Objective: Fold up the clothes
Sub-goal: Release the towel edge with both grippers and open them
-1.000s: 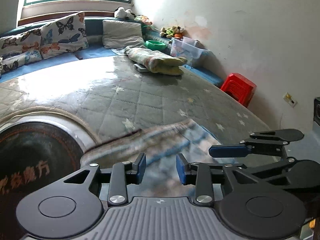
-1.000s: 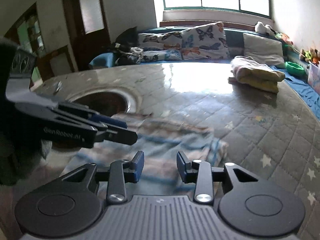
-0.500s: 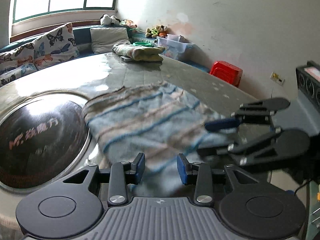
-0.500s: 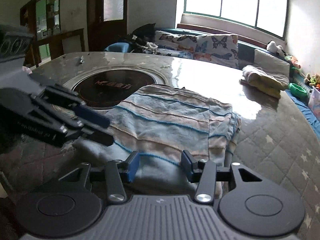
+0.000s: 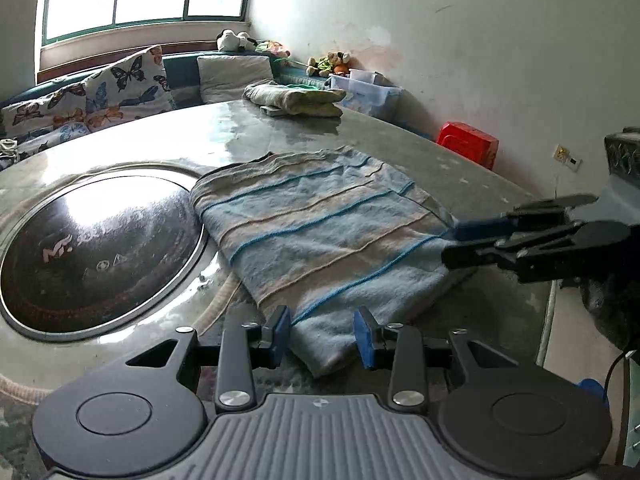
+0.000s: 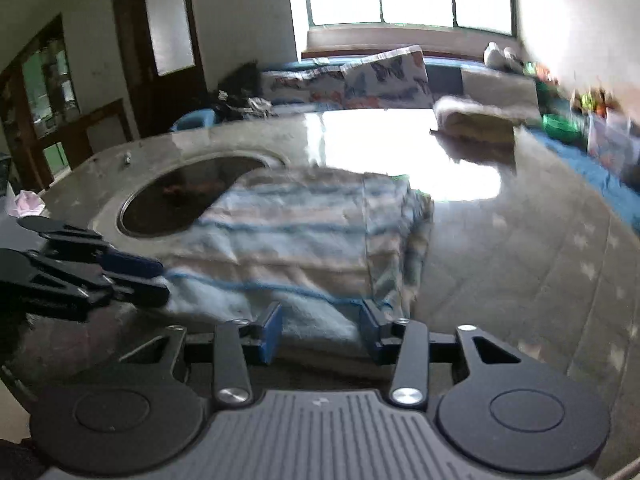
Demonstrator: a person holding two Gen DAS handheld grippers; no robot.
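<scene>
Black left gripper (image 5: 320,334) — blue-padded jaws, 2 silver screws.

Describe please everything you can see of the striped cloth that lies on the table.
The striped cloth looks like soft, fuzzy knit or towel fabric, with pale blue and beige bands and thin bright blue lines. It lies folded and mostly flat on the grey table, one edge overlapping the dark round inset. Its right side shows stacked layers. Both grippers sit at its near edge, jaws apart, not clamping it.
</scene>
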